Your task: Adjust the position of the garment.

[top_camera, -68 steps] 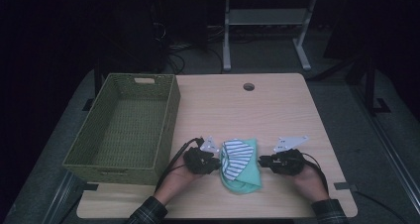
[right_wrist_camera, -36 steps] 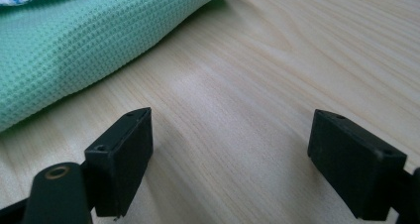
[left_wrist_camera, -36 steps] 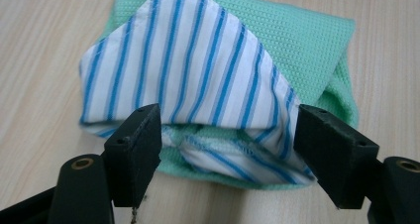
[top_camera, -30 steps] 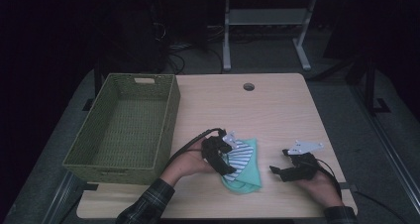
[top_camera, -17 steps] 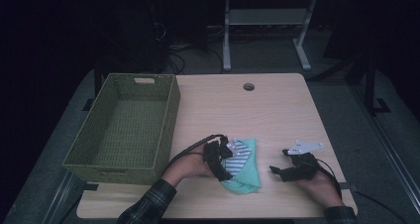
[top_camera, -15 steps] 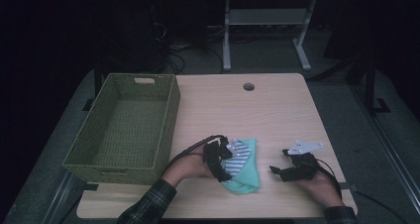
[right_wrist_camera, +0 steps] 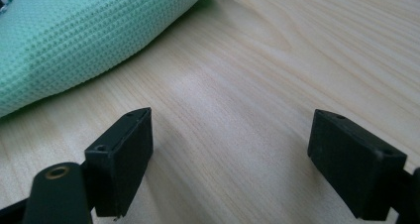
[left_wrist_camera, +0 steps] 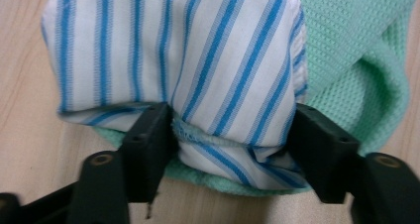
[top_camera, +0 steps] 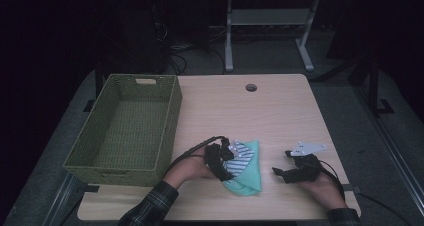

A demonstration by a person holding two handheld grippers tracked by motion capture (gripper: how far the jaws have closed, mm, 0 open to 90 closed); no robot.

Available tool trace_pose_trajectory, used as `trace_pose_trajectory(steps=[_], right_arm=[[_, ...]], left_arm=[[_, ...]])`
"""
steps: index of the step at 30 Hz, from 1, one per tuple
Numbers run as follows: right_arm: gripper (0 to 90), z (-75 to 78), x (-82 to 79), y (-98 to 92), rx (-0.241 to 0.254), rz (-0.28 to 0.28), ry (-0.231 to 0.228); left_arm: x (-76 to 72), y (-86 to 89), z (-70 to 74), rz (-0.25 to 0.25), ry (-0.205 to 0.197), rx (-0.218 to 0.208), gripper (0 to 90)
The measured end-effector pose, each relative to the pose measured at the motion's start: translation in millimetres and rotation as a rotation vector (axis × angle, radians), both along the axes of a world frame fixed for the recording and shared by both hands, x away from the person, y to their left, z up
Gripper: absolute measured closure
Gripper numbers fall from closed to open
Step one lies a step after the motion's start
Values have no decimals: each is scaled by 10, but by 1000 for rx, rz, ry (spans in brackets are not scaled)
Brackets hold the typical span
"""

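A white cloth with blue stripes (top_camera: pixel 241 155) (left_wrist_camera: pixel 198 50) lies folded on a mint-green waffle cloth (top_camera: pixel 248 180) (left_wrist_camera: pixel 356 45) near the table's front edge. My left gripper (top_camera: pixel 228 162) (left_wrist_camera: pixel 225 135) reaches onto the bundle from its left side. Its jaws have just been closing, and they now press a bunched fold of the striped cloth between them. My right gripper (top_camera: pixel 280 173) (right_wrist_camera: pixel 228 154) rests low over bare wood to the right of the bundle. It is open with nothing between its jaws, and the green cloth (right_wrist_camera: pixel 74 40) lies ahead to its left.
A woven green basket (top_camera: pixel 170 111) stands empty on the table's left side. A round cable hole (top_camera: pixel 251 87) sits near the far edge. Bare wood (top_camera: pixel 280 121) stretches behind the cloths. A desk frame and cables stand on the dark floor beyond.
The right gripper has drawn back rightward from the bundle's edge. The left gripper has moved from the bundle's left edge onto the striped cloth.
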State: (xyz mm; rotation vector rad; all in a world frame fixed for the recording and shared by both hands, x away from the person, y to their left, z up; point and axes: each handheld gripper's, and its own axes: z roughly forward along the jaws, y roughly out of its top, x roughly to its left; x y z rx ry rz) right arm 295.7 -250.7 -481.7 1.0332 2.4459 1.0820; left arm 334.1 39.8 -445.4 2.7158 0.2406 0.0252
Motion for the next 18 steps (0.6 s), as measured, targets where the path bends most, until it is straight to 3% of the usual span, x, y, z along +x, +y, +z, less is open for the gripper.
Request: trace_pose_trajectory(steps=[9, 18], right_arm=[[175, 0, 1, -3, -2, 2, -1], [174, 0, -1, 1, 2, -1, 3]], left_arm=[[24, 7, 31, 48, 12, 1, 685], [28, 2, 46, 70, 29, -4, 726]])
